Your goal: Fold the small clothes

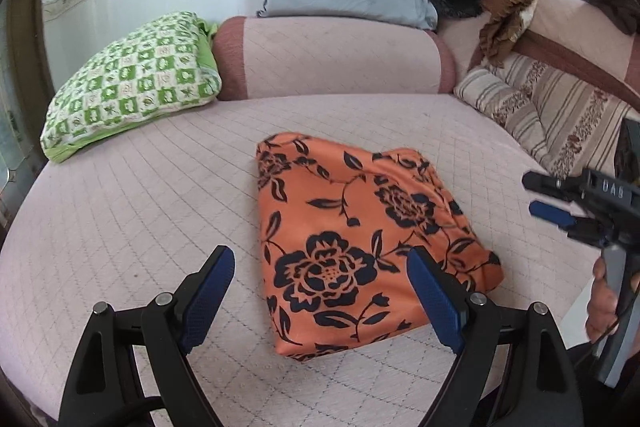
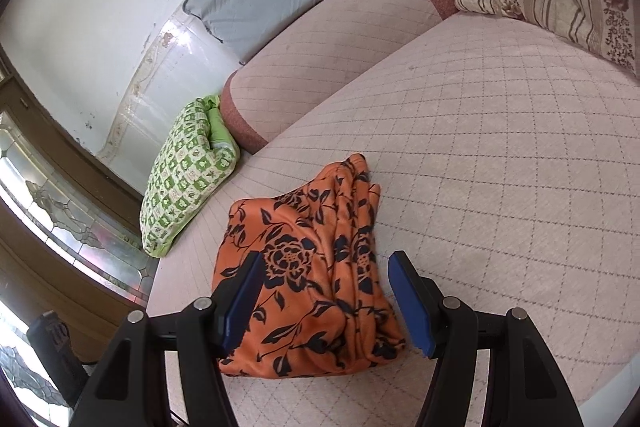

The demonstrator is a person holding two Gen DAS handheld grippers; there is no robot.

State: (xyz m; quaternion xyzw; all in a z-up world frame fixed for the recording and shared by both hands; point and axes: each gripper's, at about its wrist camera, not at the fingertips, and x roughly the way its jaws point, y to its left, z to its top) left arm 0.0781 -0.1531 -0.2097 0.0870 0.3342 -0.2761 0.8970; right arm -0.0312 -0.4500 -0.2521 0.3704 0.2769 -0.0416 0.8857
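- The green pillow (image 1: pixel 132 83) sits far to the left, well away from the work
- The left gripper (image 1: pixel 320 291) is wide open and holds nothing; it hangs just over the near left side of the orange cloth (image 1: pixel 352 247)
- The orange cloth lies folded in a soft, thick pile in the middle of the pink bed (image 1: pixel 120 195); it looks light, floppy and a bit slippery, so pinch a corner or the stacked edge
- The right gripper (image 2: pixel 324 295) is open too, empty, over the cloth's near end
- To the right there is lots of bare bed, then the striped pillows (image 1: pixel 552 107) at the far edge
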